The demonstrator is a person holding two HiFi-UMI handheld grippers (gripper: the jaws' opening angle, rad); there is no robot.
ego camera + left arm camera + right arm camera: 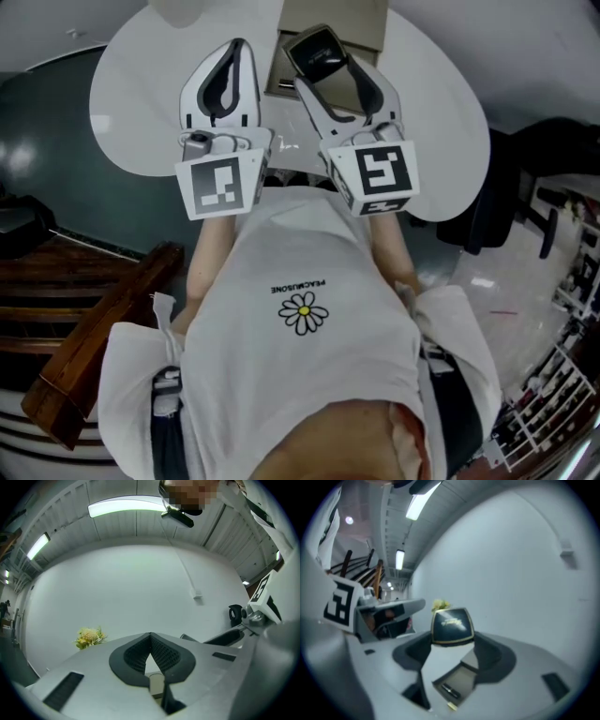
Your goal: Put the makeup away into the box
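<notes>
Grippers: two, the left gripper (235, 47) and the right gripper (319, 56)
Marker cubes (223, 185): two, one per gripper
Makeup compact (451, 626): one, dark with a gold rim
Box (464, 677): one, open
Slim dark item (451, 690) in the box: one
Table (141, 103): one, white
Flower bunch (89, 637): one

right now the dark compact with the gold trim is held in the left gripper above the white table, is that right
Not quite: the dark compact with the gold trim is held in the right gripper above the white table, as the right gripper view shows. The left gripper is shut on nothing.
</notes>
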